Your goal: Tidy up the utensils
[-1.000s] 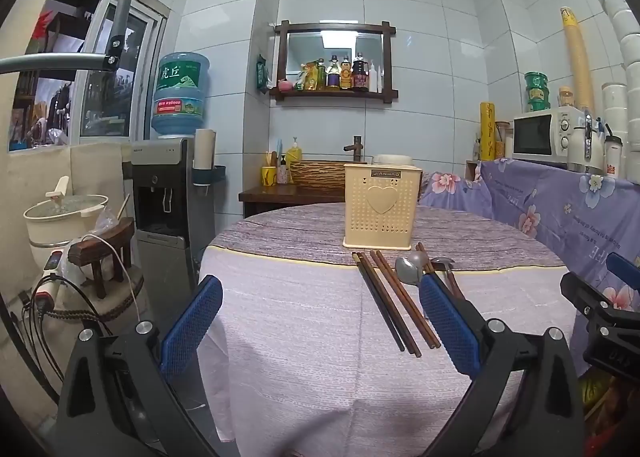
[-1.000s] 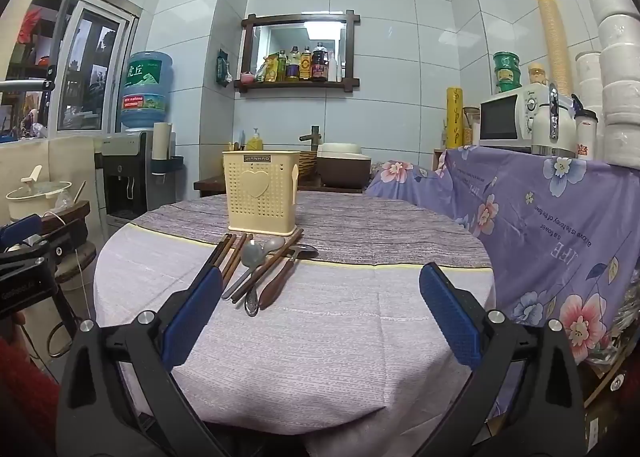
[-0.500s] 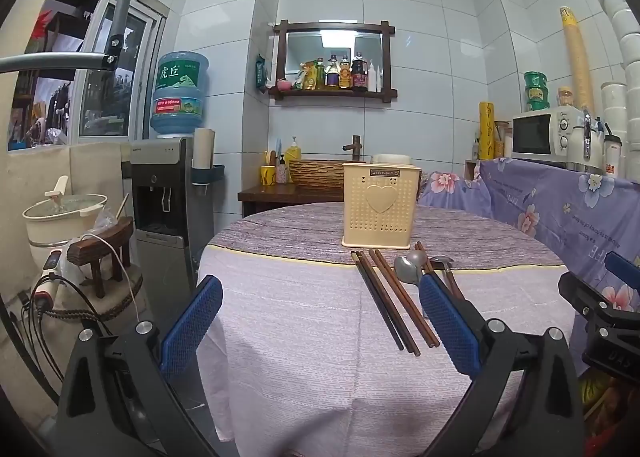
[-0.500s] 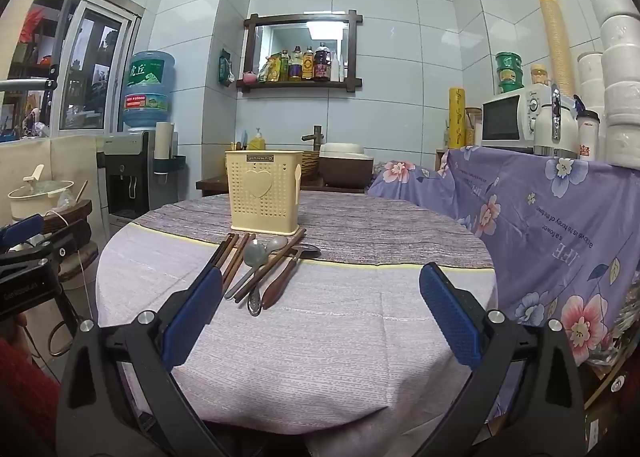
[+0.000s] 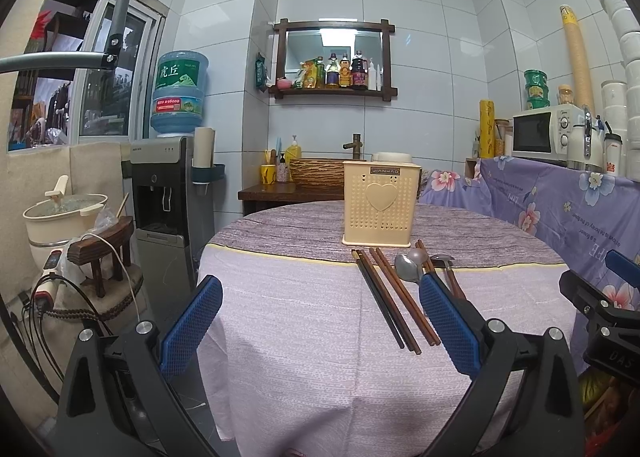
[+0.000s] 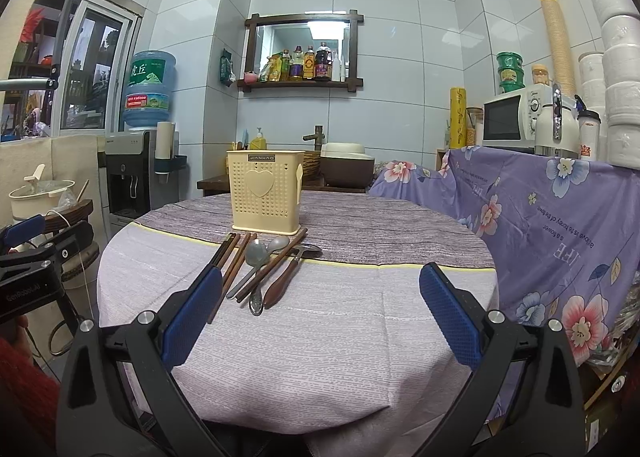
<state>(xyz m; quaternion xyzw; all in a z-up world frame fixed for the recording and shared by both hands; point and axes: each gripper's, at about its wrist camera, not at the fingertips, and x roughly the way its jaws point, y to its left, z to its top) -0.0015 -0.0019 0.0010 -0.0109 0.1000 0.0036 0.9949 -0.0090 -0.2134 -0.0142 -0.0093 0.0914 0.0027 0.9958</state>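
A cream perforated utensil holder [image 5: 378,204] with a heart on its front stands upright on the round table [image 5: 300,321]; it also shows in the right wrist view [image 6: 265,191]. In front of it lie dark and brown chopsticks [image 5: 390,295], metal spoons [image 5: 407,268] and a wooden-handled utensil [image 6: 285,281]. The chopsticks [image 6: 234,263] and spoons [image 6: 256,257] show in the right wrist view too. My left gripper [image 5: 320,321] is open and empty, low at the table's near left edge. My right gripper [image 6: 320,317] is open and empty above the near tablecloth, right of the utensils.
A water dispenser [image 5: 164,193] and a stool with a pot [image 5: 64,213] stand left of the table. A floral-covered counter [image 6: 552,209] with a microwave [image 6: 510,119] runs along the right. A wooden stand with a basket [image 5: 316,173] is behind the table.
Both views have shifted only slightly; the holder and utensils sit a little differently in frame. Both grippers stay open and nothing on the table has moved.
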